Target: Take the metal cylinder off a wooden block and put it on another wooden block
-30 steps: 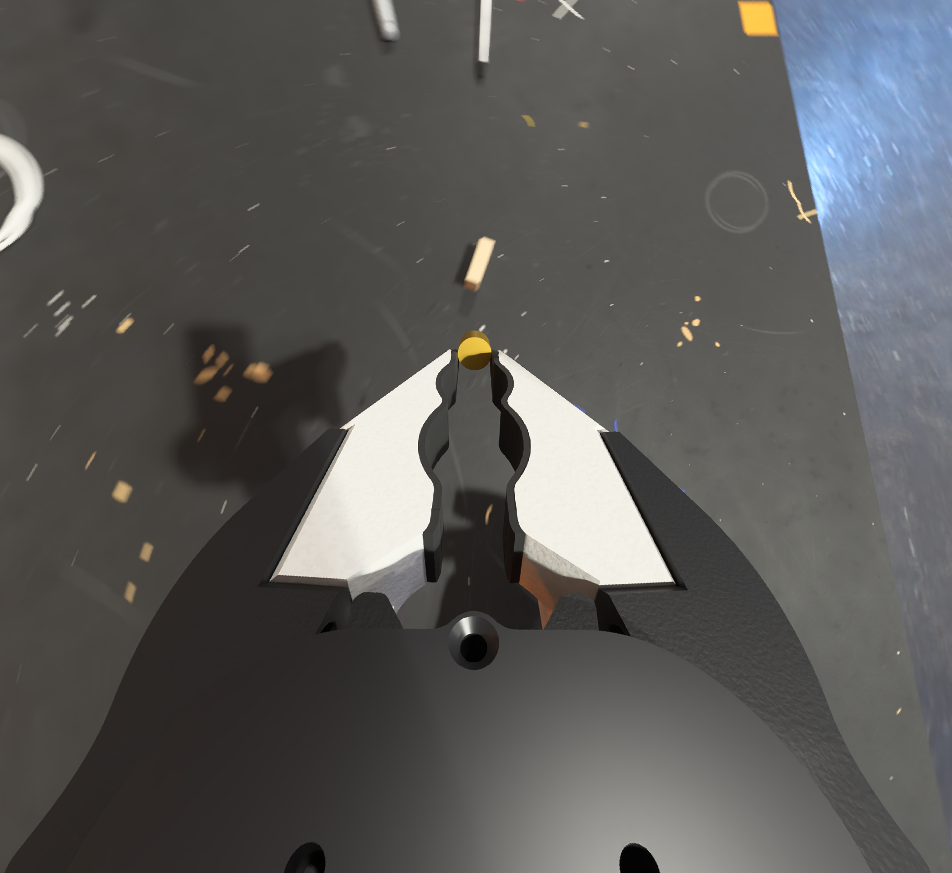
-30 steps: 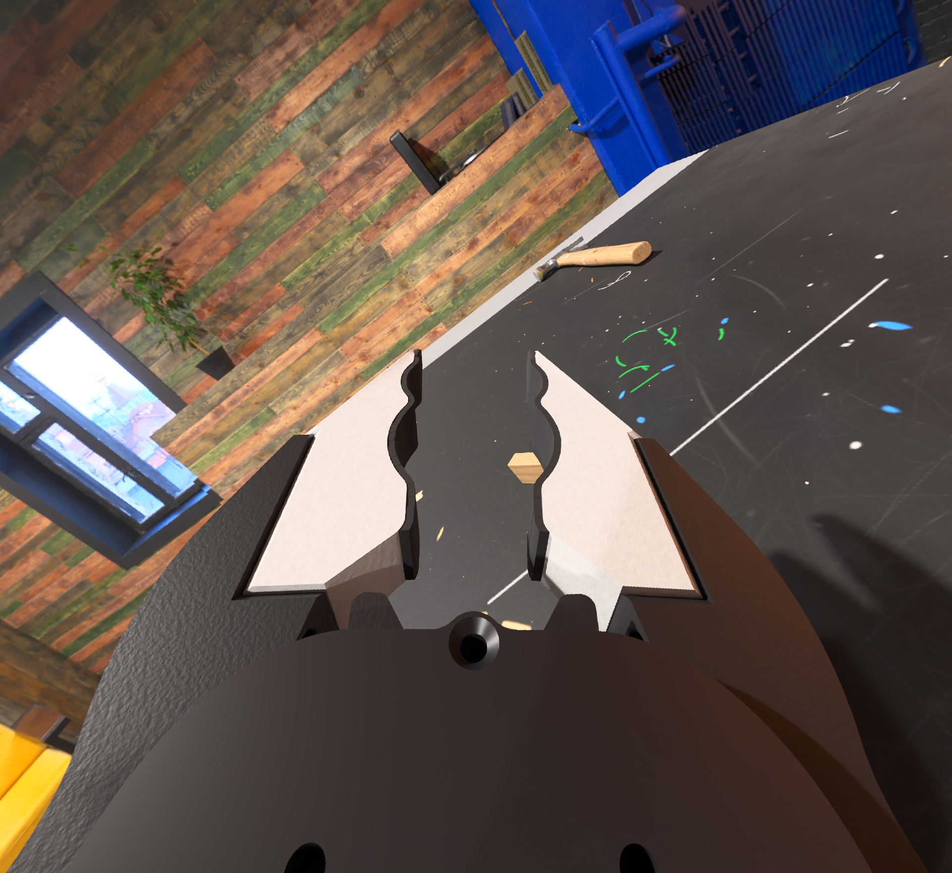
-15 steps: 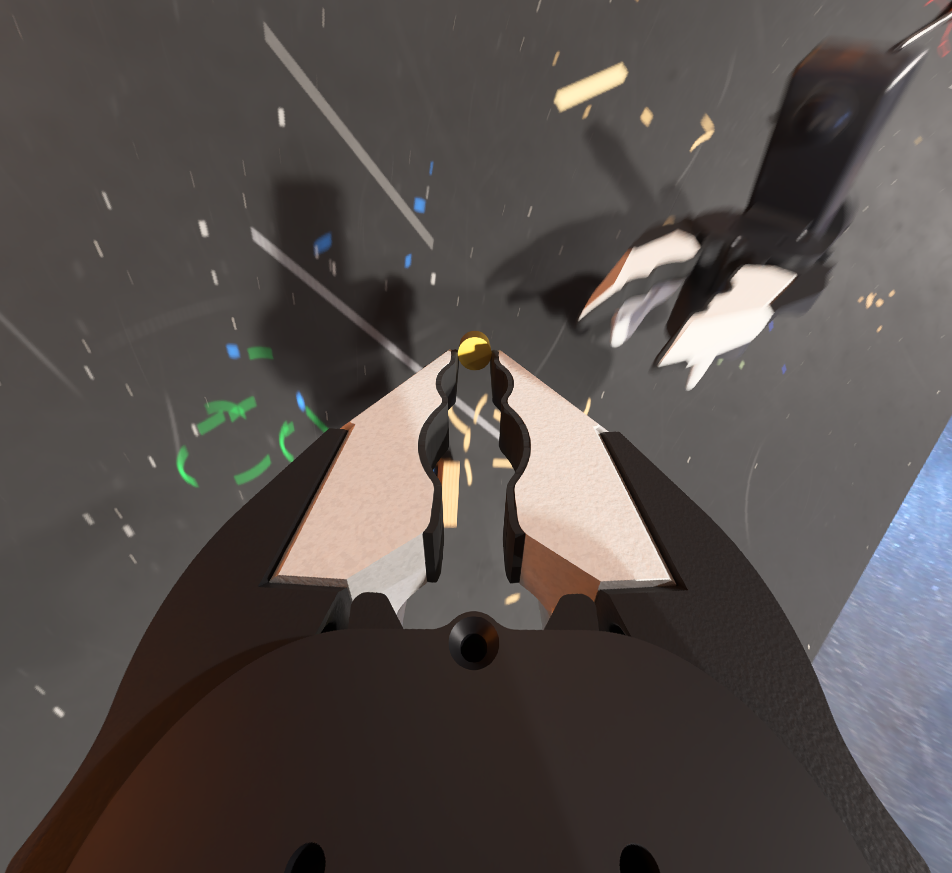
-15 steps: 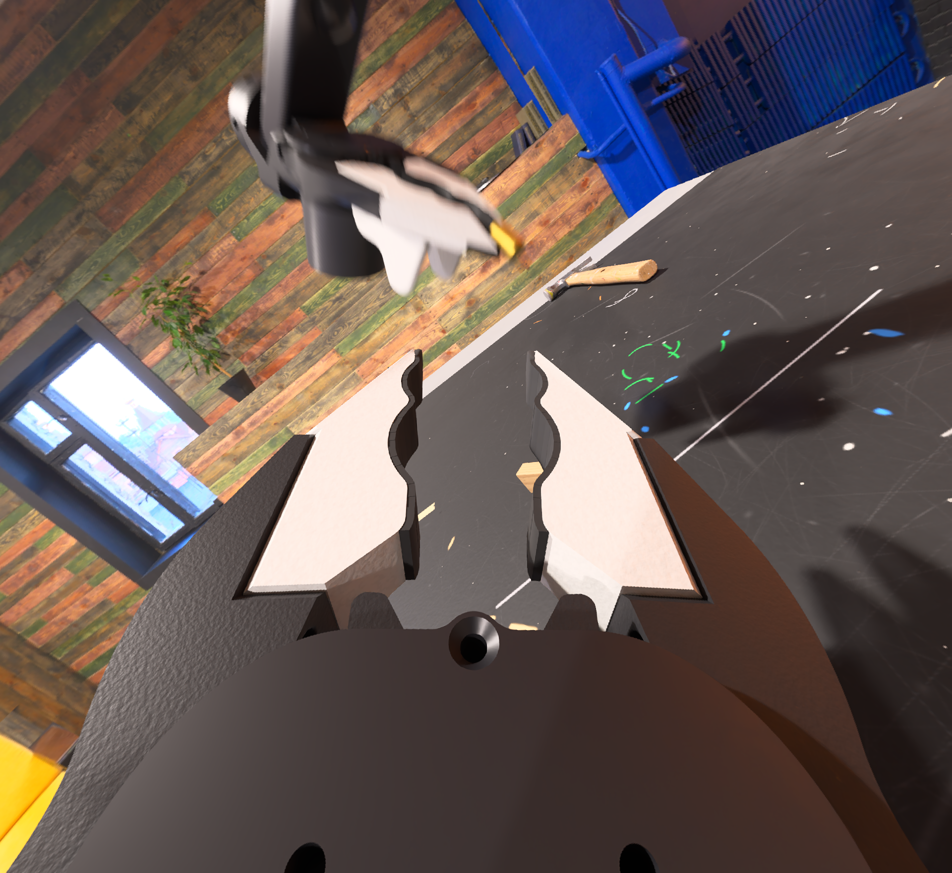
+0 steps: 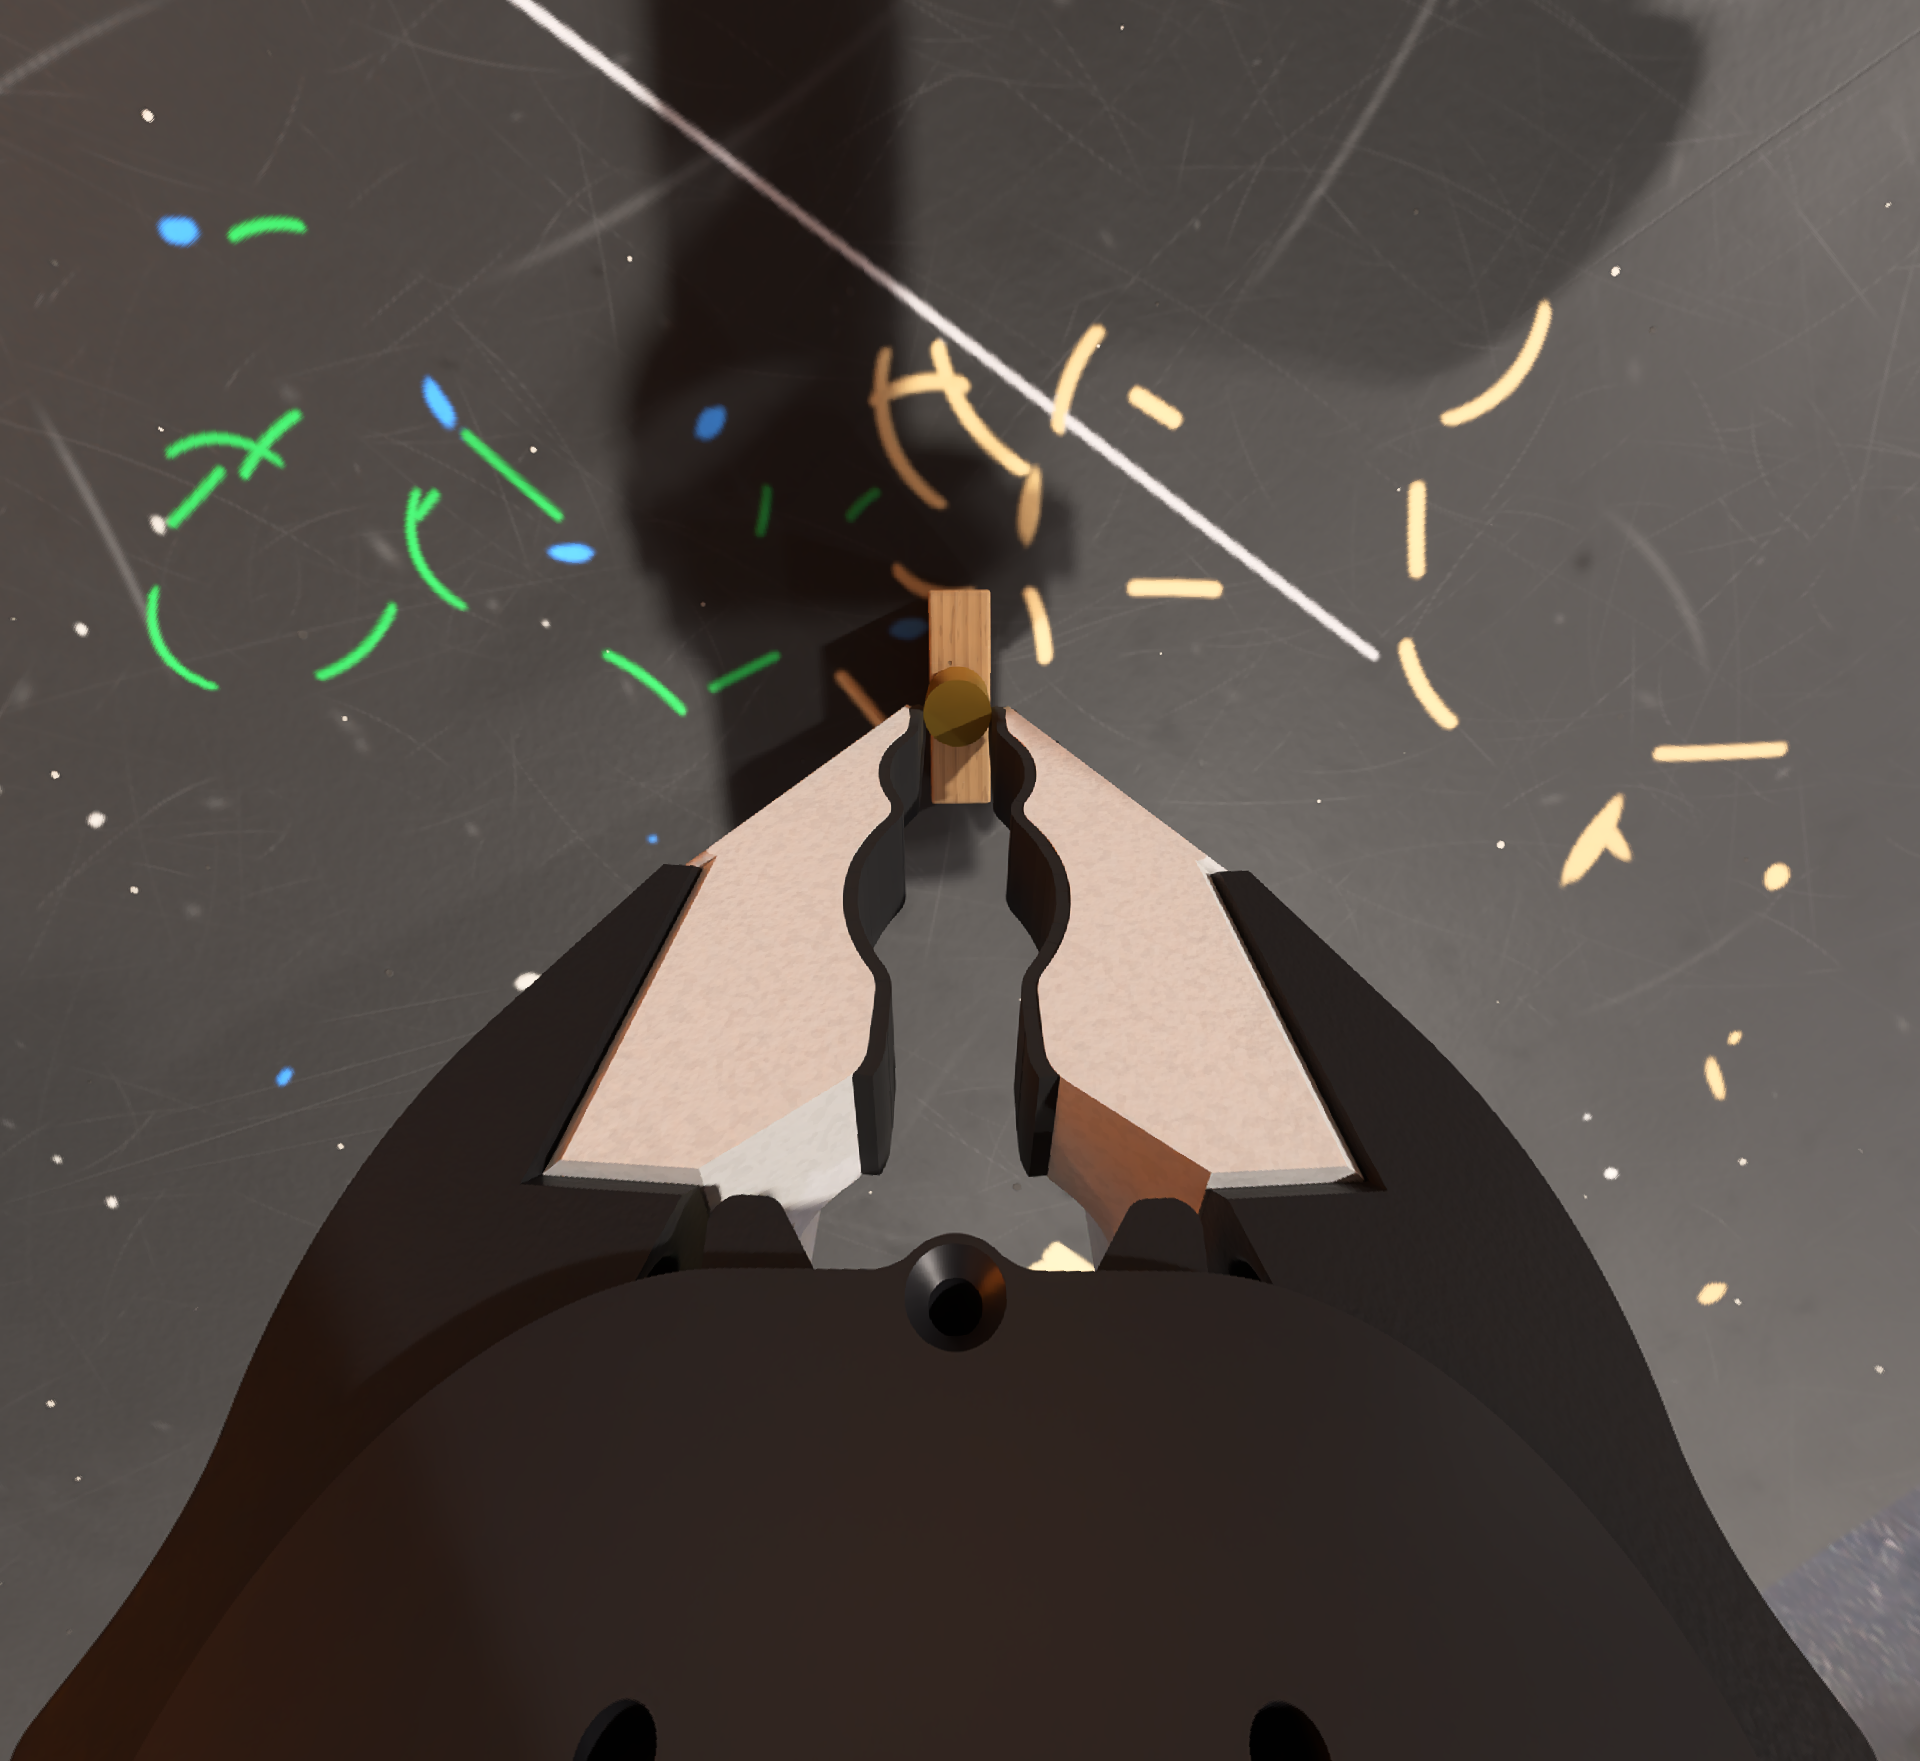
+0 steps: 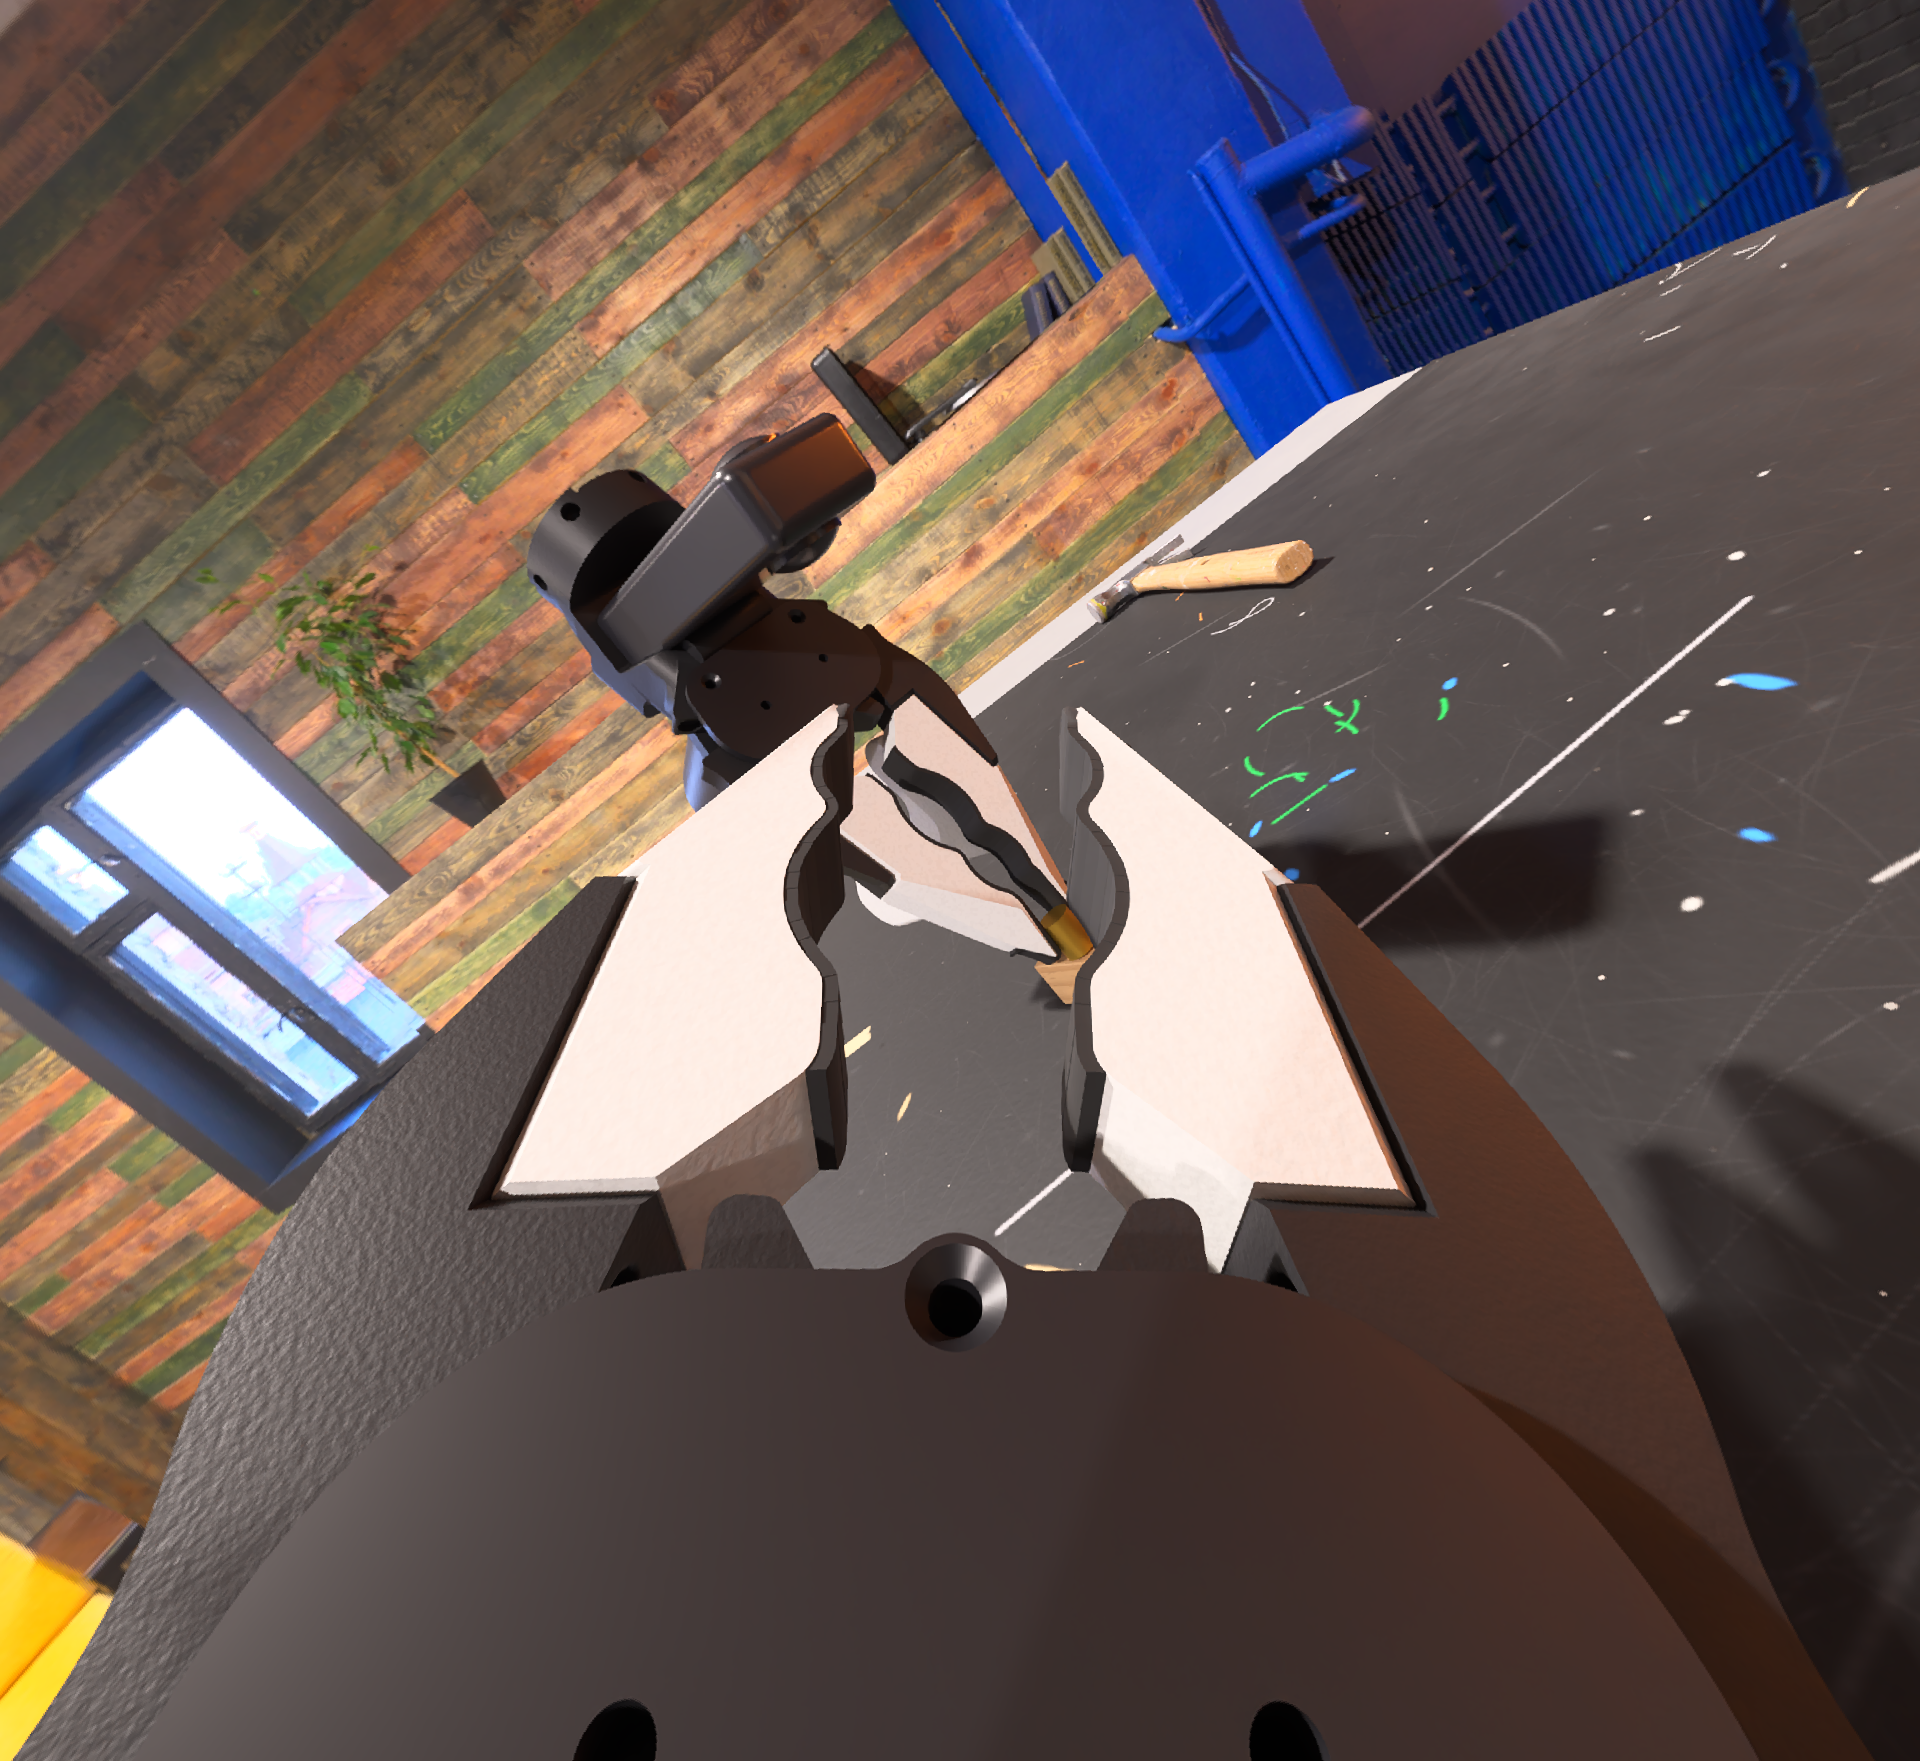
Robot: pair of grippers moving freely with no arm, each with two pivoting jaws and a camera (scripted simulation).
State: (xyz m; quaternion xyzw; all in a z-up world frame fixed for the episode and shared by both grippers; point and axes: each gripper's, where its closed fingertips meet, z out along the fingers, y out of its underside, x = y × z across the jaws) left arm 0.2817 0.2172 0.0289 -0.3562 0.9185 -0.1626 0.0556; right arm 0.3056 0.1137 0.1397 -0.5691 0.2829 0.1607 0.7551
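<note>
Left gripper (image 5: 957, 724) has its tips pinched on the brass-coloured metal cylinder (image 5: 956, 706), right over a small wooden block (image 5: 959, 651) on the dark table (image 5: 312, 880) (contact's hard to tell). Right gripper (image 6: 961, 735) sits spread wide with nothing in it, hammer (image 6: 1210, 568) further back.

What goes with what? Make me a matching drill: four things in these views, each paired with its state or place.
1. left gripper
2. right gripper
3. wooden block
4. hammer

a. lying near the table's edge
b. open, holding nothing
c. under the cylinder
d. shut on the cylinder

Pairs: 1-d, 2-b, 3-c, 4-a
</note>
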